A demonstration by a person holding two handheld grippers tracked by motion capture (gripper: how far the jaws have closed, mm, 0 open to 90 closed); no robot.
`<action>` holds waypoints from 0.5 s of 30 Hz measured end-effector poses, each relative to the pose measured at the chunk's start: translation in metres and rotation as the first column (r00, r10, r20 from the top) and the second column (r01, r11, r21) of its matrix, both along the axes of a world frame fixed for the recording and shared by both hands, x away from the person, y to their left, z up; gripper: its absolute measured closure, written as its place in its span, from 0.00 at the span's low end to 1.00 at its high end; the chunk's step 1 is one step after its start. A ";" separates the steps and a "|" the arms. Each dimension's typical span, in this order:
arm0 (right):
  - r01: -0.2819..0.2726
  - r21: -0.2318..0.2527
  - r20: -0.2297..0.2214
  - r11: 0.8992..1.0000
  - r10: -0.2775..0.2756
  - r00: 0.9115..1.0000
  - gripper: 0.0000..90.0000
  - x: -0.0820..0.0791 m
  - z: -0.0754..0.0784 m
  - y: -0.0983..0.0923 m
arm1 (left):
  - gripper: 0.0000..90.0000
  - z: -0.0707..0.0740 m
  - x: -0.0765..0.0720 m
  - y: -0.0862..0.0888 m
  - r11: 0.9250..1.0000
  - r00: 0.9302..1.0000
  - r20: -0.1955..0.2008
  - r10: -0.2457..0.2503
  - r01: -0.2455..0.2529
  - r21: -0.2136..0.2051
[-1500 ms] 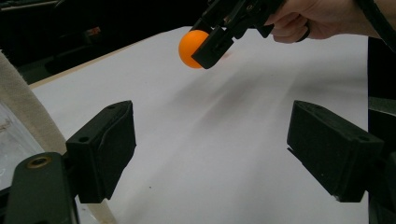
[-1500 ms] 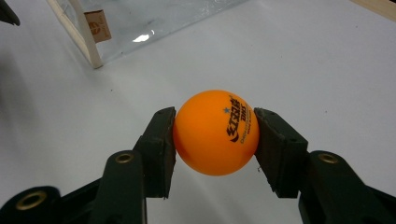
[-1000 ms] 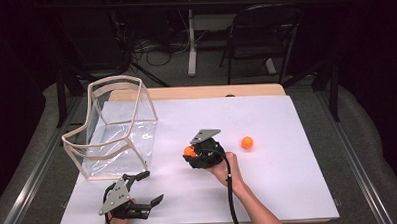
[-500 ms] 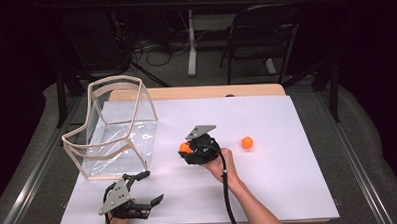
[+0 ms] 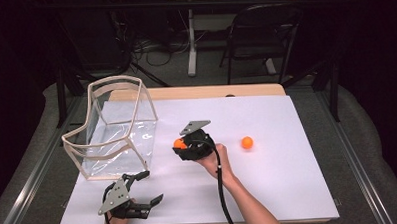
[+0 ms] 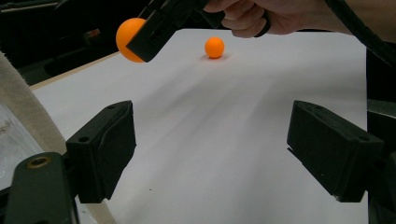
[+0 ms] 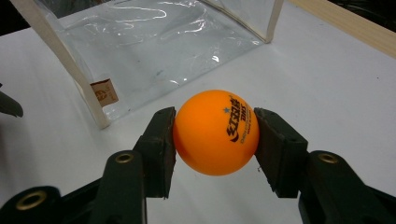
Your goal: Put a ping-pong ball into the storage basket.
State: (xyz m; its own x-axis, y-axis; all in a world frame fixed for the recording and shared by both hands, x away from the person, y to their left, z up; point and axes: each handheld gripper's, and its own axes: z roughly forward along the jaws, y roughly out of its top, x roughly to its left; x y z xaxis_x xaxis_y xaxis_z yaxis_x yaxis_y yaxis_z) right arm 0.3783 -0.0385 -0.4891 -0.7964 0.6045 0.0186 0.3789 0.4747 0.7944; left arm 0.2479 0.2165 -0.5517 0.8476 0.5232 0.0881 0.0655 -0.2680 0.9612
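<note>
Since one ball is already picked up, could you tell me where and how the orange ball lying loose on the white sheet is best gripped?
Grip the loose orange ball across its widest middle, coming from above with the jaws on opposite sides. It is round and sits alone on the flat white sheet, so every side is free; an off-centre pinch would probably squirt it away.

Held ball (image 5: 178,143) between bag (image 5: 118,126), probably nearer, and loose ball (image 5: 246,142).

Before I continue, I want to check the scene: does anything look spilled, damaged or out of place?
Nothing stands out. The clear bag stands upright, the right hand-held gripper holds one orange ball cleanly, and the second ball rests alone on the white table.
</note>
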 end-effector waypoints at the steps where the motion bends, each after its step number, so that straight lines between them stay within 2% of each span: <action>1: 0.000 0.001 -0.002 1.000 0.000 1.000 0.56 0.001 0.001 0.001 | 0.17 0.000 0.000 0.000 1.000 1.000 0.001 -0.001 0.001 -0.002; 15: -0.014 0.016 0.013 1.000 0.013 1.000 0.56 0.008 0.016 0.017 | 0.17 0.000 0.000 0.002 1.000 1.000 0.000 0.003 -0.003 -0.003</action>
